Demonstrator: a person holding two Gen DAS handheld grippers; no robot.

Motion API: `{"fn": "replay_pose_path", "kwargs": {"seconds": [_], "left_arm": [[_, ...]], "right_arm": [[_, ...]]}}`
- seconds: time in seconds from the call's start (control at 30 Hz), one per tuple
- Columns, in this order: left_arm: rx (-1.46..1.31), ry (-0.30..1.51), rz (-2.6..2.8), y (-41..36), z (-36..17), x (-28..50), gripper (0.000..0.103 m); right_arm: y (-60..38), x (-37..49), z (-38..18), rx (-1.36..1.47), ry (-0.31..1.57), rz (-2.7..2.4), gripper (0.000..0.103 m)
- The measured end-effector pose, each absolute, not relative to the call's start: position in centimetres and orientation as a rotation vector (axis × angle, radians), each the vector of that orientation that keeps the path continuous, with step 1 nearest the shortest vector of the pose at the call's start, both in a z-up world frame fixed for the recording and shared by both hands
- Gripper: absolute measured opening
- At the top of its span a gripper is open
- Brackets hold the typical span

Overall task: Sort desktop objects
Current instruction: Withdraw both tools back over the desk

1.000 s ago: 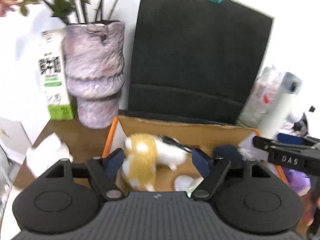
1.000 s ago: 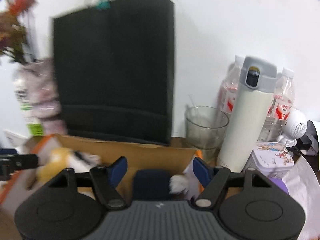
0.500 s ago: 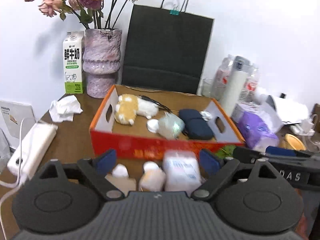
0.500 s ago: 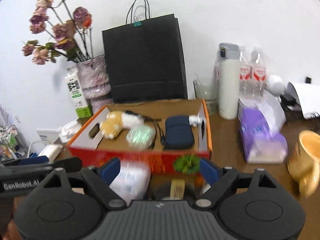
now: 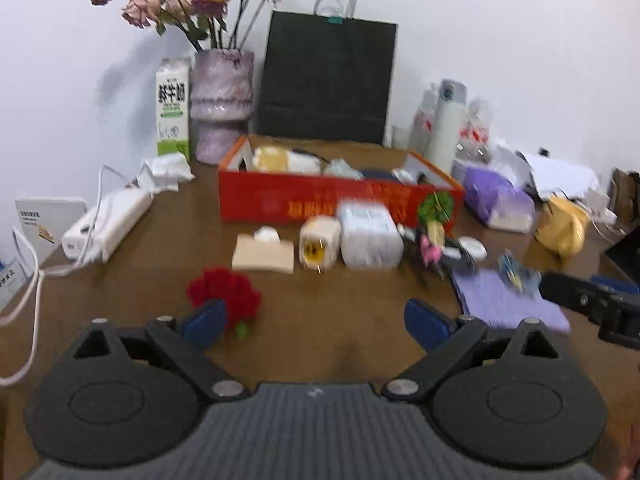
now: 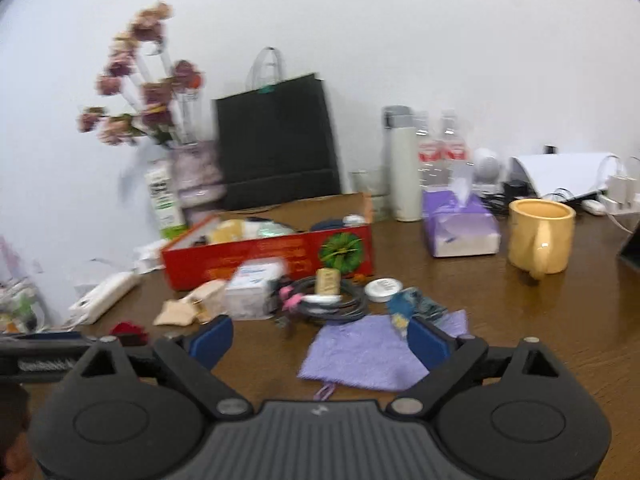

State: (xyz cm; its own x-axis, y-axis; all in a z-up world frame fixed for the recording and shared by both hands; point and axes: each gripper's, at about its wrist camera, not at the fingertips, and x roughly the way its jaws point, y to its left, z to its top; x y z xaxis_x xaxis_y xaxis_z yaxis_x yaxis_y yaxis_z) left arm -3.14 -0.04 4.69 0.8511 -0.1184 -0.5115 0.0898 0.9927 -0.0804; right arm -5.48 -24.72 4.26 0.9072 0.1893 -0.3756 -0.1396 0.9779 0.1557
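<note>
A cluttered home or office desk against a white wall: brown wooden table (image 5: pixel 328 320), vase (image 5: pixel 222 104) of dried roses and milk carton (image 5: pixel 173 106) far left, black paper bag (image 5: pixel 326 80) behind a red box (image 5: pixel 320 200), mug (image 6: pixel 540 240) and tissues (image 6: pixel 460 224) right.

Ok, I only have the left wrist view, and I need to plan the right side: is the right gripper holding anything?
Observer: No. The right gripper's jaws are opening with nothing between them; only the purple cloth lies flat beyond them.
Operator: And that yellow blob at my right edge, what is it?
Observer: A yellow mug, standing upright, open top up, handle turned toward the right wrist camera.
</note>
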Motion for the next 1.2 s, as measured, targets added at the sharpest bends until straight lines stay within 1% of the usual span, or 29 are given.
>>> {"fn": "replay_pose_path", "kwargs": {"seconds": [0.17,0.33,0.57,0.73,0.87,0.97,1.03,1.07,1.1,1.17,1.2], "left_arm": [[-0.027,0.567,-0.134,0.5,2.9,-4.9,0.099],[-0.061,0.609,-0.112,1.0,1.8,-4.5,0.099],[-0.049,0.630,-0.095,0.9,1.0,-4.2,0.099],[-0.044,0.636,-0.092,0.8,1.0,-4.1,0.099],[-0.056,0.625,-0.096,0.8,1.4,-3.5,0.099],[-0.044,0.595,-0.096,0.6,2.4,-2.3,0.098],[-0.042,0.578,-0.101,0.6,3.1,-0.9,0.097],[-0.049,0.574,-0.101,0.7,3.6,-0.1,0.095],[-0.058,0.570,-0.101,0.8,3.9,0.7,0.088],[-0.060,0.559,-0.107,0.5,4.6,2.7,0.081],[-0.047,0.551,-0.118,0.2,4.8,3.8,0.080]], "right_arm": [[-22.4,-6.6,3.3,-0.065,0.431,0.199,0.101],[-21.3,-5.9,2.0,-0.072,0.526,0.222,0.101],[-21.0,-5.5,0.9,-0.062,0.585,0.219,0.100],[-20.9,-5.6,0.9,-0.072,0.581,0.212,0.099],[-21.4,-4.9,1.3,-0.046,0.577,0.193,0.092],[-22.2,-3.9,2.1,-0.016,0.561,0.166,0.089],[-22.6,-2.9,2.5,-0.013,0.553,0.151,0.085],[-22.8,-2.3,2.7,-0.013,0.552,0.147,0.084],[-22.9,-1.7,2.9,-0.012,0.549,0.147,0.083],[-23.0,-0.3,3.2,-0.006,0.535,0.155,0.082],[-22.9,0.4,3.3,-0.003,0.536,0.160,0.076]]}}
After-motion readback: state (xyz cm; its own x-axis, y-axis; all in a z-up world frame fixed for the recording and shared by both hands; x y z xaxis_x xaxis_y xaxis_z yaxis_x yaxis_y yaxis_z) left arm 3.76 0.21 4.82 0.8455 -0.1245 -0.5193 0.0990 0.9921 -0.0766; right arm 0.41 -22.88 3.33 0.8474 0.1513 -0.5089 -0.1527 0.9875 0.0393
